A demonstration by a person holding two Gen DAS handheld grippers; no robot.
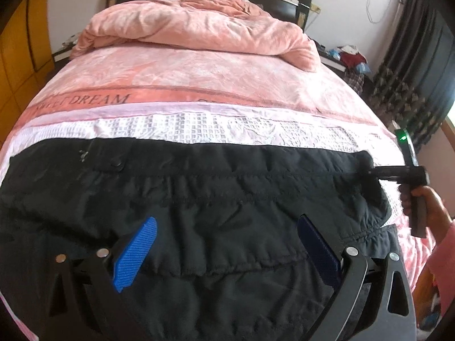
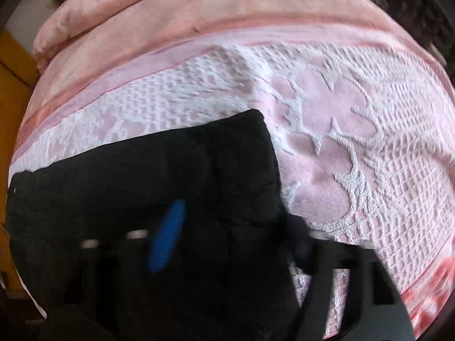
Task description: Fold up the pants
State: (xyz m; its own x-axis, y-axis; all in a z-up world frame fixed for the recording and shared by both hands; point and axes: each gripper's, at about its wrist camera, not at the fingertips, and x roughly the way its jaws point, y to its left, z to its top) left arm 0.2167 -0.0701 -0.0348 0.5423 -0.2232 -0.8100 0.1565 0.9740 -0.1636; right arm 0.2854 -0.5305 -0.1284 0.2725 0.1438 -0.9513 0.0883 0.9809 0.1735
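Soft daylight, left view sharp, right view motion-blurred — fisheye bending, dark corners.

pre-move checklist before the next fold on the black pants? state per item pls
1. Left gripper jaws open, hovering over the black pants: ok.
2. Left gripper holds no fabric: ok.
3. Right gripper at the pants' right end: ok.
4. Right gripper actually pinching fabric: cannot tell; right wrist view is motion-blurred.
5. Pants lie spread across the pink bedspread, wrinkled, not smooth: not ok.
6. Heaped pink quilt lies apart from the pants: ok.
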